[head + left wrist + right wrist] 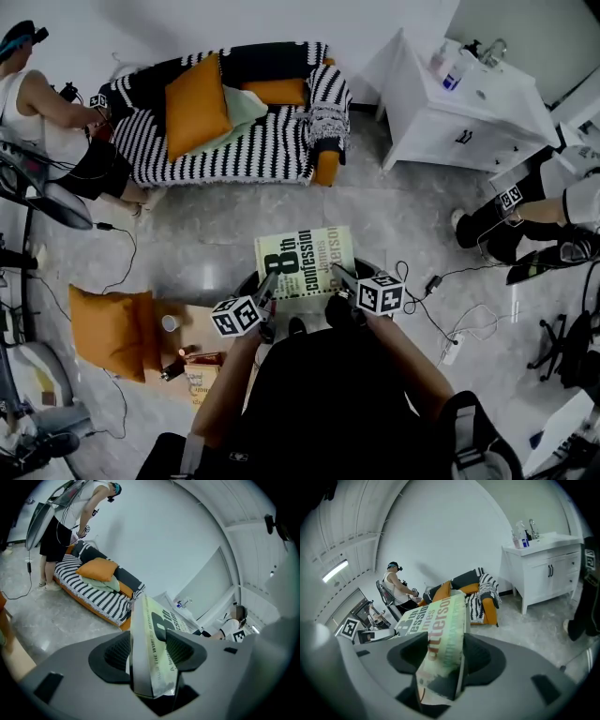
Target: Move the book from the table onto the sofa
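Our left tool (270,283) and right tool (339,275) each gripped the cover-up book (305,261), its long axis running between them.

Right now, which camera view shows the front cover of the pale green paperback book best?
The head view: nearly the whole cover of the pale green paperback book faces it, title readable. The left gripper view shows mostly its edge, foreshortened; the right gripper view shows a bent part of the cover.
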### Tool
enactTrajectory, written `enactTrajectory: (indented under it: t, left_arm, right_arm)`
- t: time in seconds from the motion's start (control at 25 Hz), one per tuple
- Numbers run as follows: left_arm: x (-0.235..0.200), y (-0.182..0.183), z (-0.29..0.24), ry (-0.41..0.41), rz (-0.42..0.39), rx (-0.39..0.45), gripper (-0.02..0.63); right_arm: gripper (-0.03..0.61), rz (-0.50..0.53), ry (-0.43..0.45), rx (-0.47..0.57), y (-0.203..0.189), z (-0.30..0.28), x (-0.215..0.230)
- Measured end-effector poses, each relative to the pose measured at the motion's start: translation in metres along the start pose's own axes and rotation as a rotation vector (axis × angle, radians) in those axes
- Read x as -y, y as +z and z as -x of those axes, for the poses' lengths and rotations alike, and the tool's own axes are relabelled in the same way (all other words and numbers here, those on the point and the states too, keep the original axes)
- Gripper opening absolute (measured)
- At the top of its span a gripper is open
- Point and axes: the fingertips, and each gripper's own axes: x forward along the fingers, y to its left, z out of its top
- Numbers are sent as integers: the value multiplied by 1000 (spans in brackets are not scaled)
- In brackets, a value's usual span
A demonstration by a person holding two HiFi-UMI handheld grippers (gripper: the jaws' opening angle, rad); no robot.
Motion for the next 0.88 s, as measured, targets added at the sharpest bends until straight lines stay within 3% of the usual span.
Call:
enactTrajectory:
  t: [0.32, 0.6, 0.88]
  left_arm:
    - [50, 29, -52, 39, -48, 32, 233]
    - [76, 27, -83, 69, -52, 35, 233]
    - [93, 39, -104, 57, -85, 21, 233]
  right_arm:
    - [239, 18, 66, 1, 55, 5, 51]
    - [239, 39, 96, -8, 78, 11, 88]
    - [238, -4, 83, 23, 92, 18, 105]
